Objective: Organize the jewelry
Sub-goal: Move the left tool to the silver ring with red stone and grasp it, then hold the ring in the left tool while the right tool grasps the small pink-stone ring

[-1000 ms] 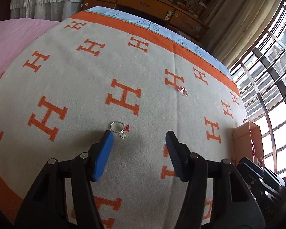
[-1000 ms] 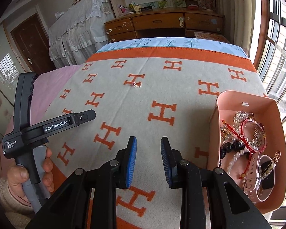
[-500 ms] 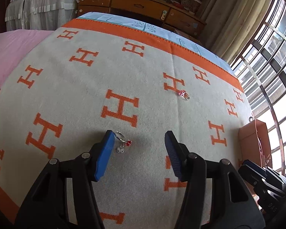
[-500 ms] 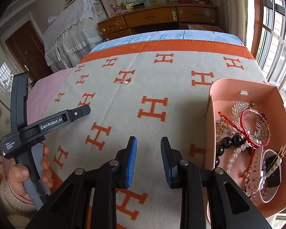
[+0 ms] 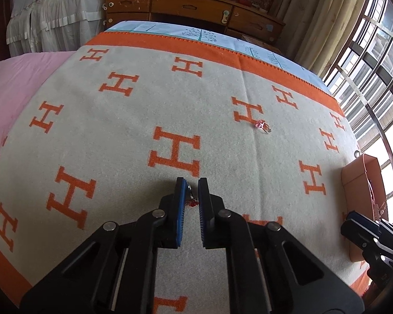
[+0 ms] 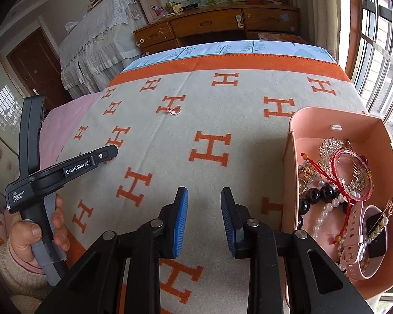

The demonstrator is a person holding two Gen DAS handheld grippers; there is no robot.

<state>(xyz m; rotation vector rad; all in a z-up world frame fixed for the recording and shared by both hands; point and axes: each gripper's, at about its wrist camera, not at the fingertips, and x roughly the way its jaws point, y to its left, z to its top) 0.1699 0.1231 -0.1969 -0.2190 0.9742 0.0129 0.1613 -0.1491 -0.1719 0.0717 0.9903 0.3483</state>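
My left gripper [image 5: 191, 183] is shut on a silver ring with a red charm [image 5: 191, 201], low on the grey and orange blanket [image 5: 123, 136]. In the right wrist view the left gripper [image 6: 110, 154] shows at the left, the ring mostly hidden. A second ring with a pink stone [image 5: 264, 127] lies farther right; it also shows in the right wrist view [image 6: 174, 110]. My right gripper [image 6: 204, 196] is open and empty above the blanket, left of the pink jewelry box [image 6: 292, 136], which holds several bracelets, beads and a watch.
The pink box [image 5: 359, 172] also stands at the blanket's right edge in the left wrist view. A wooden dresser [image 5: 191, 5] stands beyond the bed. Windows [image 5: 374, 65] line the right side. A pink sheet [image 5: 10, 91] lies to the left.
My left gripper moved forward over the red-charm ring and closed on it. The right gripper stayed open and drifted slightly closer to the box.
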